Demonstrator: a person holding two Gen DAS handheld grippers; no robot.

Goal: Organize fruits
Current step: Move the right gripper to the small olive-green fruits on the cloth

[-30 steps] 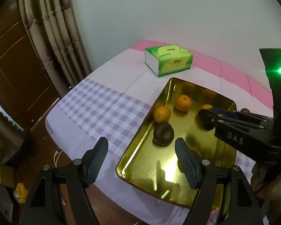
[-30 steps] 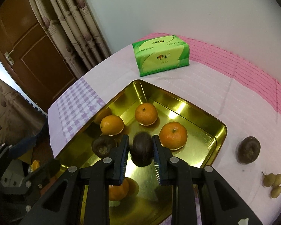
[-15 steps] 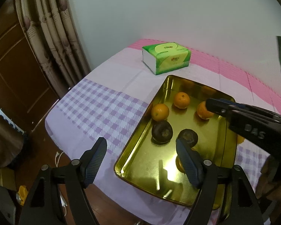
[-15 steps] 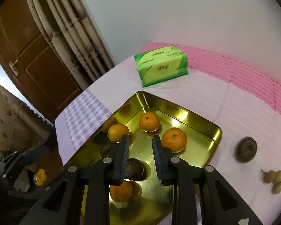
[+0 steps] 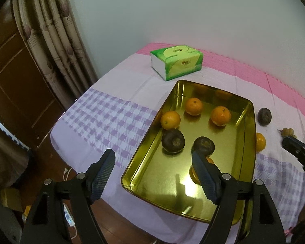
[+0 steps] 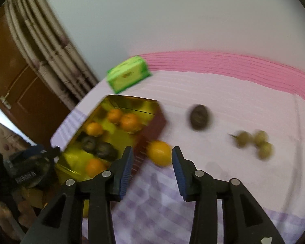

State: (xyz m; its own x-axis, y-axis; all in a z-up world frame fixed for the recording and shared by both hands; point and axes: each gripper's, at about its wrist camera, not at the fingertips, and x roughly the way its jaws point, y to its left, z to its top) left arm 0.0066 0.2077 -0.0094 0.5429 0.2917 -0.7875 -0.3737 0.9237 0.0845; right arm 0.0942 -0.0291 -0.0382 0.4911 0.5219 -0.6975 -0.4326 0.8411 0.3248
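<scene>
Right hand-held gripper has its jaws opening with nothing pinched between them, aimed at an orange lying on the cloth just outside the gold tray's right wall. Left hand-held gripper hangs spread wide and empty over the tray's near end. Inside the tray sit three oranges toward the far end, two dark round fruits nearer, and one more orange partly hidden behind a left finger. Another dark fruit and a small cluster of green fruits rest farther right on the bench, well apart from the tray. The loose orange looks light, firm and round with a slightly yielding skin, so it would likely roll if nudged; taking it across its widest middle seems safest. Compared with a second ago, the right hand-held gripper no longer clamps the dark fruit, which now lies in the tray beside the other, and its view has swung right, off the tray; that view is blurred.
</scene>
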